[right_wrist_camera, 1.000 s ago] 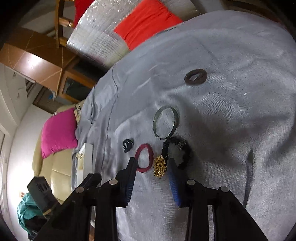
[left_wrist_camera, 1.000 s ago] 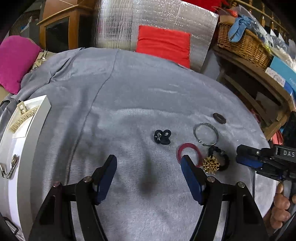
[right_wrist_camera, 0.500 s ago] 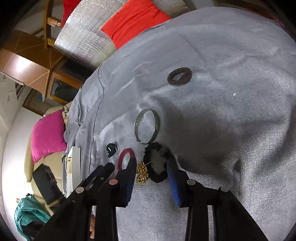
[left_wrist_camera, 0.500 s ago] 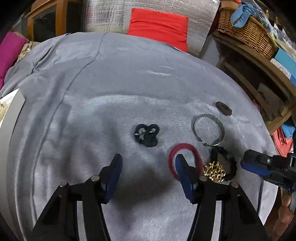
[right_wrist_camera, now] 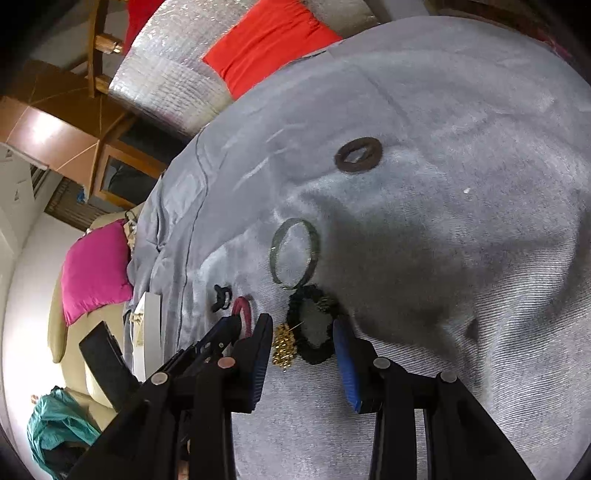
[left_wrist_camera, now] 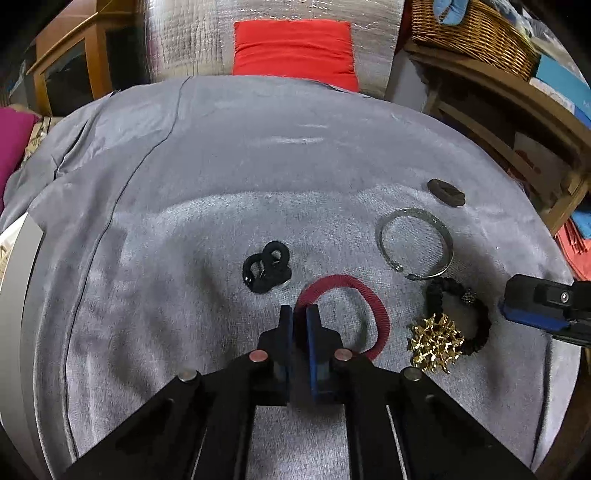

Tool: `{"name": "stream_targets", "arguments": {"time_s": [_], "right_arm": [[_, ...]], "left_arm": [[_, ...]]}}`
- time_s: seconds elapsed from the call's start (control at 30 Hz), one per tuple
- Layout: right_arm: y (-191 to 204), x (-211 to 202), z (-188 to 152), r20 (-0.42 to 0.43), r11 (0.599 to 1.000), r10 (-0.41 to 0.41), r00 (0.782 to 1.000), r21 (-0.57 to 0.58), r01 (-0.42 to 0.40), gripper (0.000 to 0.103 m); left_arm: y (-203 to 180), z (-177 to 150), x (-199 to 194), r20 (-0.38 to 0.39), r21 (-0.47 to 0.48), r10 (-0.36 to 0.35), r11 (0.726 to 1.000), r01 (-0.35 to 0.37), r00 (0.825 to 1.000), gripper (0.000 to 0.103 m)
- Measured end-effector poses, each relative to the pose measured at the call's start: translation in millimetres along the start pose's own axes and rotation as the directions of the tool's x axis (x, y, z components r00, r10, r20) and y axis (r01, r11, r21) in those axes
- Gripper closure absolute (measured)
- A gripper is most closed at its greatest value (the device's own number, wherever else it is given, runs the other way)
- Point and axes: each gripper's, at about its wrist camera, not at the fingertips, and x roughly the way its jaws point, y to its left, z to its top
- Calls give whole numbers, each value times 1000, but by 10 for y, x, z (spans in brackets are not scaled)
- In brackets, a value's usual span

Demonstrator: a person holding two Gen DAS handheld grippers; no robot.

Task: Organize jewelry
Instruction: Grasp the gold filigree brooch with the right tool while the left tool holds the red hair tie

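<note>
On the grey cloth lie a red band, a black knotted piece, a silver bangle, a dark flat ring, a black scrunchie and a gold brooch. My left gripper is shut on the near left end of the red band, which still rests on the cloth. The right gripper stands open just above the cloth. The brooch and the scrunchie lie between its fingers, untouched. In the left wrist view the right gripper shows at the right edge.
A white box sits at the cloth's left edge. Behind are a red cushion against silver padding, a wicker basket on a wooden shelf at right, and a pink cushion at left.
The left gripper moved forward and down to the red band, and its jaws closed from wide open onto the band's left end. The right gripper stayed open over the scrunchie and brooch.
</note>
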Motion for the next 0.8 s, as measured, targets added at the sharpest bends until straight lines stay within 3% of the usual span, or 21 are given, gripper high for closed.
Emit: {"name": "stream_targets", "arguments": {"time_s": [0.17, 0.27, 0.33, 0.43, 0.53, 0.63, 0.8], "right_arm": [[185, 69, -57, -12, 995, -19, 1000, -98, 18, 65], [346, 120, -113, -1, 976, -72, 997, -205, 70, 65], [447, 167, -162, 4, 953, -110, 994, -285, 106, 64], [542, 262, -249, 26, 905, -177, 984, -388, 173, 44], [648, 354, -354, 72, 834, -235, 969, -498, 239, 43], [693, 430, -407, 89, 789, -260, 962, -555, 264, 44], [690, 518, -449, 103, 750, -294, 950, -592, 296, 44]], "left_arm": [[120, -30, -57, -29, -20, 28, 999, -29, 999, 98], [270, -23, -130, -25, -44, 38, 998, -39, 999, 98], [349, -24, -177, -20, -52, 39, 998, -40, 999, 98], [437, -36, -156, -33, -60, 46, 997, -48, 998, 98], [497, -58, -91, -61, -71, 38, 997, -42, 997, 98], [526, -50, -75, -69, -80, 22, 996, -28, 997, 98], [557, -43, -72, -75, -92, 7, 996, -14, 997, 98]]}}
